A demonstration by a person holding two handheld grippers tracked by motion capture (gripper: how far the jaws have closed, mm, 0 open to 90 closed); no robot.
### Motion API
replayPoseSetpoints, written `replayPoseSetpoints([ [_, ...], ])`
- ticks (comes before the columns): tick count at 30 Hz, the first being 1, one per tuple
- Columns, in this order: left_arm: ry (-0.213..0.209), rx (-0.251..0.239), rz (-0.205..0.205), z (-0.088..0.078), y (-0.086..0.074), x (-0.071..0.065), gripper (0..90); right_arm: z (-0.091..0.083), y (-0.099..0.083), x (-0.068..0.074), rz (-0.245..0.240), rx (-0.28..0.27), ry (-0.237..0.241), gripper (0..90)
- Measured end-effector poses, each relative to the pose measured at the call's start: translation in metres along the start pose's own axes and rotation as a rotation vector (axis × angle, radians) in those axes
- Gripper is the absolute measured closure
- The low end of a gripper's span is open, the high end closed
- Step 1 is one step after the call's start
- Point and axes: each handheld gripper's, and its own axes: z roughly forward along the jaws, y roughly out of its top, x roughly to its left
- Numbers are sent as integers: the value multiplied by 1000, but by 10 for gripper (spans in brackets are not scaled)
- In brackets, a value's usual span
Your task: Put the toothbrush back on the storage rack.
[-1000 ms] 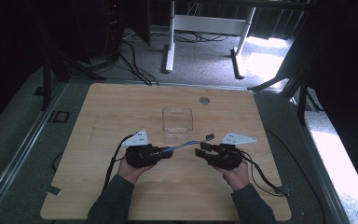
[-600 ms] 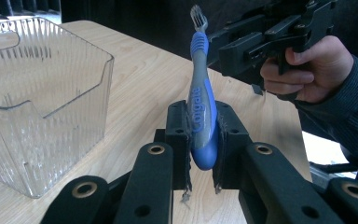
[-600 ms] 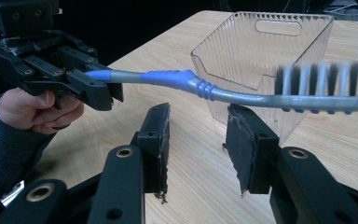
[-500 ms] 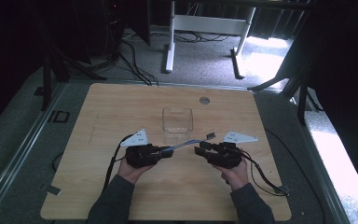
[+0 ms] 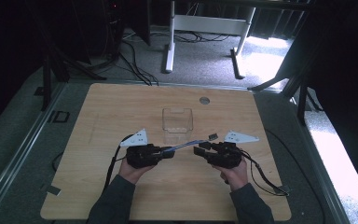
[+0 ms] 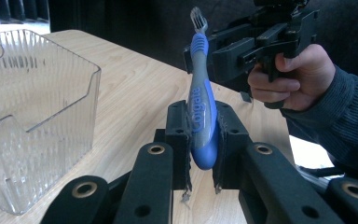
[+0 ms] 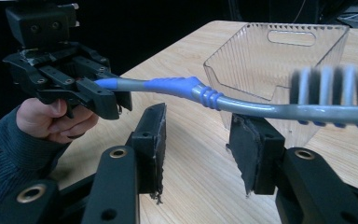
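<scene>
A blue and grey Colgate toothbrush [image 5: 189,143] hangs level above the table, just in front of a clear ribbed plastic bin [image 5: 177,122]. My left gripper [image 5: 168,151] is shut on its handle end [image 6: 201,122], and the bristle head [image 6: 196,17] points toward the other hand. My right gripper [image 5: 199,149] faces it, open. In the right gripper view the grey neck [image 7: 261,108] and blurred bristles [image 7: 335,79] pass over the gap between its spread jaws [image 7: 200,135], not touching either pad. The bin [image 7: 279,56] stands empty behind.
The wooden table [image 5: 121,107] has a round grommet [image 5: 204,100] at its back edge. Cables trail from both grippers toward the front corners. A white desk frame [image 5: 205,28] and loose cables sit on the floor beyond the table.
</scene>
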Motion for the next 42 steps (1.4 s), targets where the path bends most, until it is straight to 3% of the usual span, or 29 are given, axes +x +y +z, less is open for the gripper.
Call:
replayPoseSetpoints([
  [32,-46,-12,16,3,-1,-3,787,0,3,0,43,-51,98,479],
  [42,-63,7,22,6,-2,-3,785,-2,3,-4,95,-81,155,507],
])
